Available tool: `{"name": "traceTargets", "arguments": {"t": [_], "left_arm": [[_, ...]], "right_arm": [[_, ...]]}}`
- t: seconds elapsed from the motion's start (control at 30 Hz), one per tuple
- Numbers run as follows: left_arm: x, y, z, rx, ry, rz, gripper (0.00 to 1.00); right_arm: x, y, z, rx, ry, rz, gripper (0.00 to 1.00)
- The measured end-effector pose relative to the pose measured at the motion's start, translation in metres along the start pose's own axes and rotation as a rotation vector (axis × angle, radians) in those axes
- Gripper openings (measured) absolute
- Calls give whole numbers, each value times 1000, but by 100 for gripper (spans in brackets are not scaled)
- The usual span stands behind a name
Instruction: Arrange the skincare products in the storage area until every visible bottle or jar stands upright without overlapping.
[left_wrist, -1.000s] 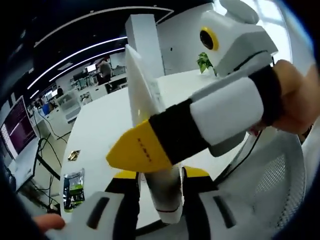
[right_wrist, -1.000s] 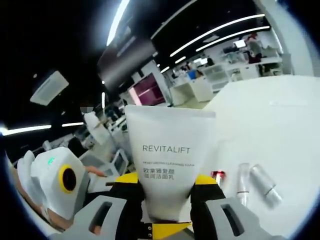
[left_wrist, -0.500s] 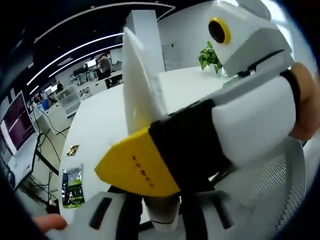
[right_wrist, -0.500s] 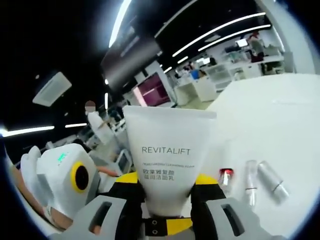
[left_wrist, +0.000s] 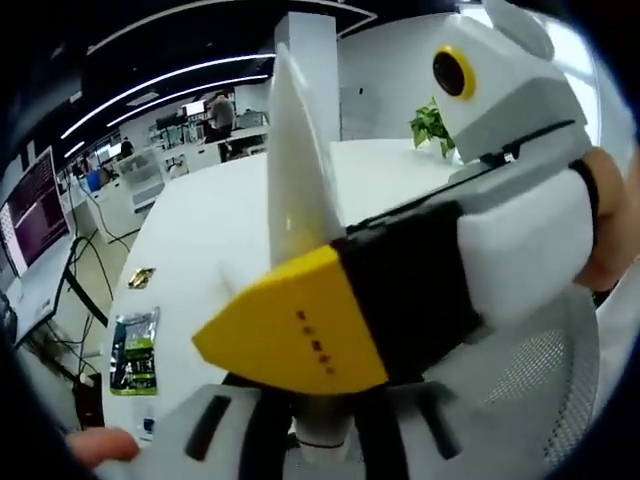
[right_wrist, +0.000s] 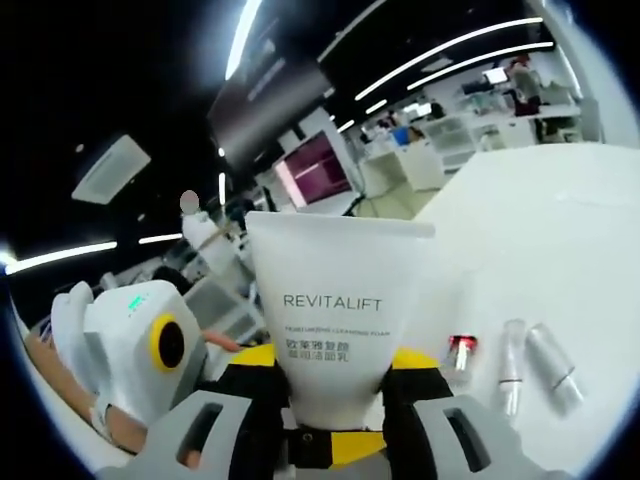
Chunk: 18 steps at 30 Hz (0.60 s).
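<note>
A white REVITALIFT tube (right_wrist: 335, 320) stands up between my right gripper (right_wrist: 335, 365) jaws, label facing the right gripper view. My right gripper is shut on its lower part. In the left gripper view the same tube (left_wrist: 295, 180) shows edge-on, its cap end down between the jaws of my left gripper (left_wrist: 322, 420), which is shut on it. My right gripper (left_wrist: 290, 305) reaches in from the right there, its yellow jaw clamped across the tube. My left gripper's body (right_wrist: 130, 340) is at the lower left of the right gripper view. The tube is held above the white table (left_wrist: 200, 240).
A small red-capped item (right_wrist: 460, 350) and two silver-white tubes (right_wrist: 512, 365) (right_wrist: 555, 365) lie on the table. A green sachet (left_wrist: 132, 350) and a small gold packet (left_wrist: 140, 278) lie near its edge. A potted plant (left_wrist: 432, 125) stands far back; a mesh chair (left_wrist: 540, 380) is below right.
Both grippers keep hold of the tube. My right gripper looms larger and closer in the left gripper view. The backgrounds have shifted a little with the hands.
</note>
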<state>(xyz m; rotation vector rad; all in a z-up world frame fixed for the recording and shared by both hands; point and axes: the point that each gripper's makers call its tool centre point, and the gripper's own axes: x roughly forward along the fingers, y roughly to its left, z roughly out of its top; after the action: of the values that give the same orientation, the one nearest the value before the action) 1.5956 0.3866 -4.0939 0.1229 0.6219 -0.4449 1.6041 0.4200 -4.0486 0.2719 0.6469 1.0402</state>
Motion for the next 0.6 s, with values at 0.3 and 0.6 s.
{"name": "traceTargets", "arguments": {"t": [0.3,0.6], "left_arm": [[0,-8,-5,-69,21,-77,15],[3,-3,-2,-100,5,-89,15]], "right_arm": [[-2,3,-6,33,43,36,37],[0,10,-2,24,81,92,39]]}}
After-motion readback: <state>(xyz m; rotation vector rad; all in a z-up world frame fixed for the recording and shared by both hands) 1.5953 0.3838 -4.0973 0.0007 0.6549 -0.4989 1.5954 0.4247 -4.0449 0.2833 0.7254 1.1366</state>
